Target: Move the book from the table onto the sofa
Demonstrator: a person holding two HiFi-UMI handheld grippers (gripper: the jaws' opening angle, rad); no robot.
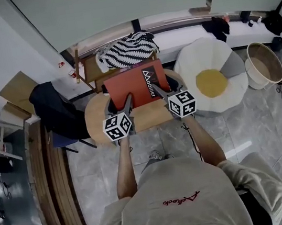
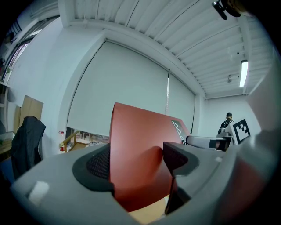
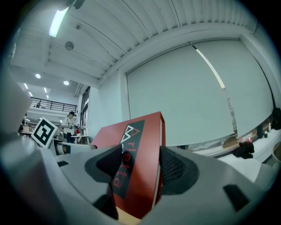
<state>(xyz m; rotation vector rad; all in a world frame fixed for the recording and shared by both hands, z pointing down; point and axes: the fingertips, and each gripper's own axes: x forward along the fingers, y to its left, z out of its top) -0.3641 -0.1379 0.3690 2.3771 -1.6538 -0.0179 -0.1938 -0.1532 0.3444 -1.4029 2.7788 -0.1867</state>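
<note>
The left gripper point(image 1: 127, 104) and the right gripper point(image 1: 160, 93) each hold a near corner of the red book point(image 1: 135, 83). In the left gripper view both pads point(image 2: 97, 163) press on the cover, and the right gripper point(image 3: 138, 169) pinches the spine edge. The book is tilted over the far half of the round wooden table point(image 1: 94, 121); I cannot tell whether its lower edge touches the top. Beyond it stands a wooden chair point(image 1: 87, 70) with a zebra-striped cushion point(image 1: 126, 51). An egg-shaped sofa point(image 1: 230, 87) sits to the right.
</note>
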